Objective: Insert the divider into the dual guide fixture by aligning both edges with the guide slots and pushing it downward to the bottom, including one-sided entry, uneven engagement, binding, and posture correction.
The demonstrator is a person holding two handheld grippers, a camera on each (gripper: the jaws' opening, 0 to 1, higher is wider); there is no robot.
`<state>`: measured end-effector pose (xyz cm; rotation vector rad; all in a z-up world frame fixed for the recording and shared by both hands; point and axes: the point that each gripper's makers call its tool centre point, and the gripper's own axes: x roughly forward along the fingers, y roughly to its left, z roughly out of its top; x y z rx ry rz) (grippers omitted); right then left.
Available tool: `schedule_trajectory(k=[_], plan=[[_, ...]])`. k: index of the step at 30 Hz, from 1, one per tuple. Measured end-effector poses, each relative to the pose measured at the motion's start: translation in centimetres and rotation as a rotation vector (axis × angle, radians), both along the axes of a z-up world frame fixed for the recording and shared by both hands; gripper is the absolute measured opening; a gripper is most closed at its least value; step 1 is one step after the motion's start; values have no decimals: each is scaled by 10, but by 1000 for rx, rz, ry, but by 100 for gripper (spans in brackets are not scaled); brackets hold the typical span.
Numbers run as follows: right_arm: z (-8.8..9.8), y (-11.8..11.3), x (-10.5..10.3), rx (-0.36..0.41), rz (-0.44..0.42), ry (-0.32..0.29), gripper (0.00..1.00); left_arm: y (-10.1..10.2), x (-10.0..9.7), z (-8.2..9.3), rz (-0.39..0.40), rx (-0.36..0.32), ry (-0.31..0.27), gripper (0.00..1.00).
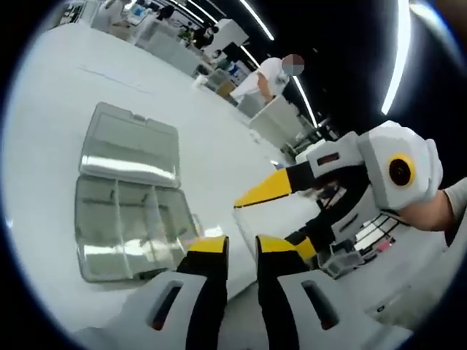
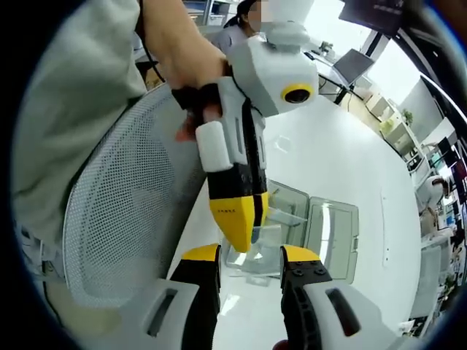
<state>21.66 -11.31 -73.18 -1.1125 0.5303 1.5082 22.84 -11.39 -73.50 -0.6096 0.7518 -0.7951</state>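
A clear plastic box lies open on the white table (image 1: 44, 146). Its lid (image 1: 130, 144) is folded back, and its base (image 1: 128, 232) shows clear upright partitions (image 1: 152, 213) inside. My left gripper (image 1: 242, 246) hovers just right of the base, its jaws a narrow gap apart with nothing visible between them. From the right, my right gripper (image 1: 286, 219) reaches in with its jaws spread. In the right gripper view my right gripper (image 2: 250, 257) is open over the base (image 2: 257, 261). There my left gripper (image 2: 244, 232) points down in front of the lid (image 2: 332, 239).
A grey mesh chair back (image 2: 124, 211) and a person's sleeve (image 2: 73, 80) crowd the left of the right gripper view. A person (image 1: 268, 76) stands by white bins (image 1: 281, 120) beyond the table's far edge. Small parts trays (image 1: 350, 251) sit right of the grippers.
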Motion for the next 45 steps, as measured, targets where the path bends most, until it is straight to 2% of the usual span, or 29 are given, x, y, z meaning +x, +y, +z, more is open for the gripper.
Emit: schedule_trajectory(k=[11,31,32,33,40,45], plan=[[-1,7,-2,-4,7,-14,27,1,1,1,28,-36,52,2],[1,13,1,-2,32,-50,29,9,3,2,78,-99,110,0],[1,14,2,0,37,-54,28,9,5,4,44,-85,48,0],[2,14,3,3,34,-58,27,9,2,3,61,-85,92,0],[3,17,2,10,39,-58,28,11,2,3,45,-79,68,0],[4,16,5,12,33,-58,28,14,1,5,19,-57,25,0]])
